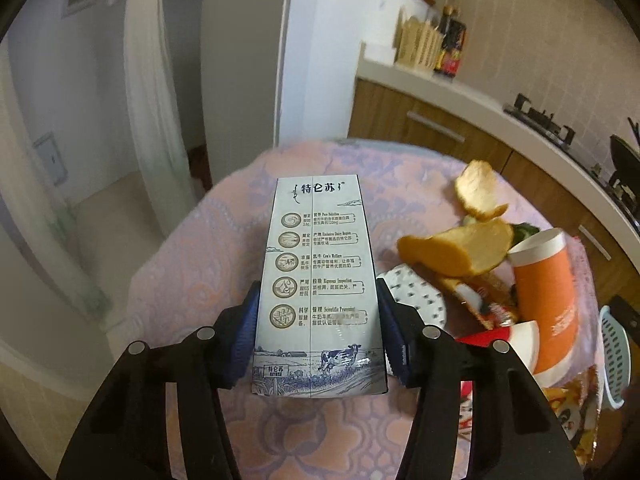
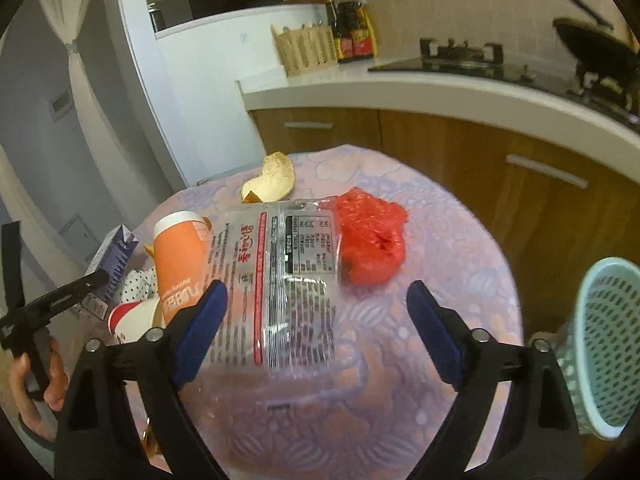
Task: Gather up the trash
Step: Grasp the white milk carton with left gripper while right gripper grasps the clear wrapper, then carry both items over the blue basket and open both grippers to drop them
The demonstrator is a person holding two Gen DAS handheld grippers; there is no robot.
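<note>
A tall blue-and-white milk carton [image 1: 316,280] stands upright on the pink patterned tablecloth [image 1: 180,280]. My left gripper [image 1: 318,292] is shut on it, with a blue pad pressed against each side. In the right wrist view the same carton [image 2: 116,256] shows at the far left. My right gripper [image 2: 316,288] is open wide above the table. A clear printed plastic wrapper [image 2: 288,280] lies between its fingers, nearer the left one and untouched. A crumpled red plastic bag [image 2: 372,240] lies just beyond it.
An orange cup [image 2: 180,256] lies tipped, with orange peels [image 1: 456,252], a spotted napkin [image 1: 416,296] and a snack wrapper [image 1: 488,300] around it. A teal basket [image 2: 604,344] hangs at the table's right edge. A kitchen counter [image 2: 400,92] with a stove runs behind.
</note>
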